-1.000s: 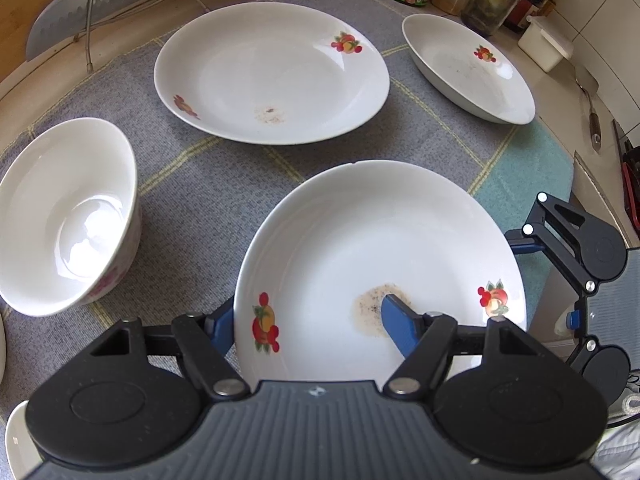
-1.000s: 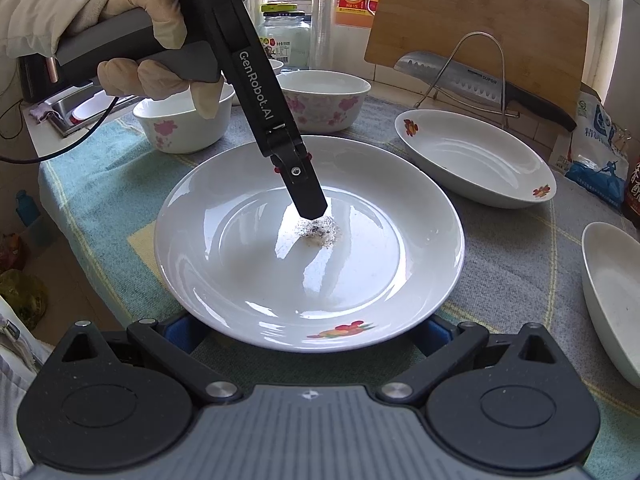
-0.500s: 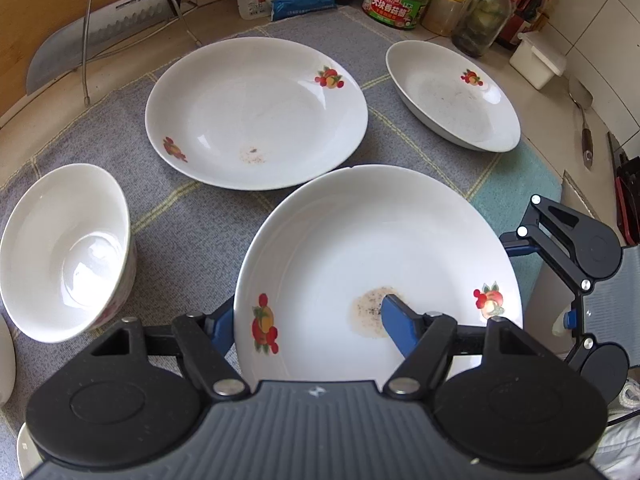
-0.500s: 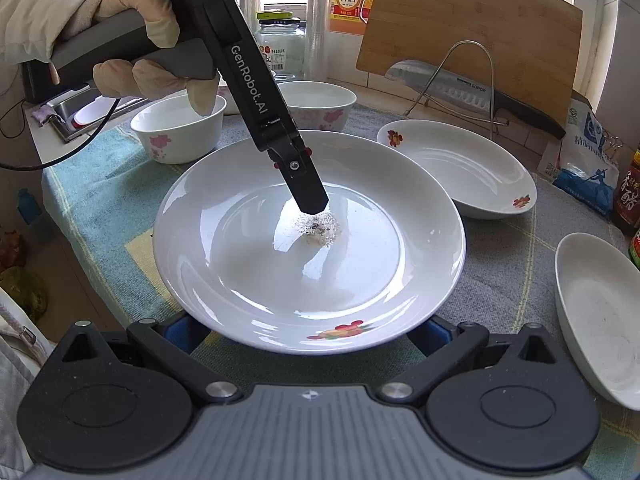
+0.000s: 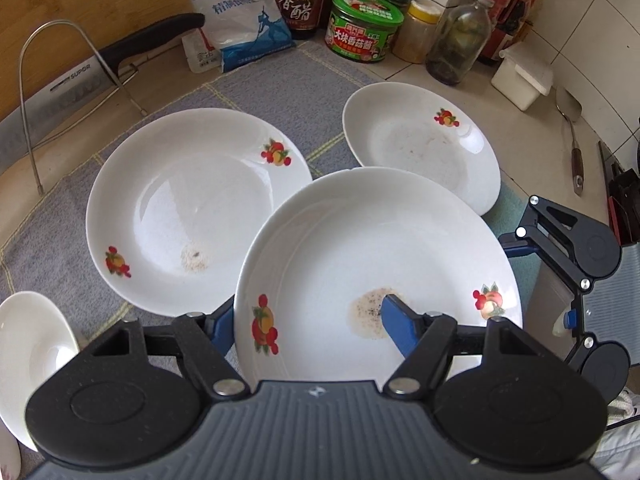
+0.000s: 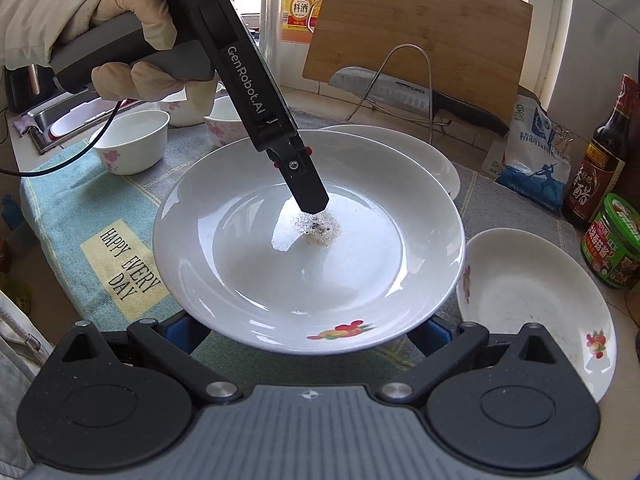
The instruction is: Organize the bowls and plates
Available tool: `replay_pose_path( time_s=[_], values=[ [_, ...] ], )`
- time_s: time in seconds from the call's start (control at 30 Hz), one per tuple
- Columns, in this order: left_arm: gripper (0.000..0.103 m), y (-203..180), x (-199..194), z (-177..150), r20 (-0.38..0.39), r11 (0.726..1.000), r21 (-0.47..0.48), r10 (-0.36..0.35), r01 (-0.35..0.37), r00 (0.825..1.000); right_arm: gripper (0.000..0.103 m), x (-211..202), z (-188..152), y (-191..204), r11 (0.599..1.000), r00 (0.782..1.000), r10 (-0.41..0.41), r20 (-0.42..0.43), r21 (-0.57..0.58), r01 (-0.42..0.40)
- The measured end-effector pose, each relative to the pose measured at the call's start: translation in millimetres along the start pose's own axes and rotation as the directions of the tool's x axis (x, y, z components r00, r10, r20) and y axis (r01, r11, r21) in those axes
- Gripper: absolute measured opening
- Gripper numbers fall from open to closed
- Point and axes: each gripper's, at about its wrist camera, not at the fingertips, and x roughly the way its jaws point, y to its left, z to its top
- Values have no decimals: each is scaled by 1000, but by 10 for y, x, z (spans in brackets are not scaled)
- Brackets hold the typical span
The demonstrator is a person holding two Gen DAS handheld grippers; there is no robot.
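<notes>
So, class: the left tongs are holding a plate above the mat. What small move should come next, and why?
Probably carry the held plate a little left and forward, then lower it onto the plate on the mat. The left tongs pinch its rim, one finger inside, and it already overlaps that plate's edge. Both share the same fruit pattern, so they should stack.
</notes>
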Motion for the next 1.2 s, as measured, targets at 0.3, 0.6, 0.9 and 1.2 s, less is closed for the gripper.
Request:
replay_pose_path(
  time_s=[0.3, 0.6, 0.9, 1.2],
  values=[
    [72, -254, 235, 533, 1, 997, 69, -21, 21, 1000, 103, -141, -124, -489, 998, 998, -56, 2, 34, 56],
    [72, -547, 556, 984, -22, 987, 149, -52, 54, 998, 103, -271, -291, -870, 989, 993, -115, -11, 96, 116],
    [72, -761, 878, 1295, -52, 975, 207, -76, 85, 996, 103, -378, -462, -1121, 973, 985, -166, -34, 158, 170],
    [72, -779, 1079, 1398, -76, 972, 215, -81, 96, 994, 103, -350, -490, -1266, 964, 984, -166, -60, 202, 175]
  ],
)
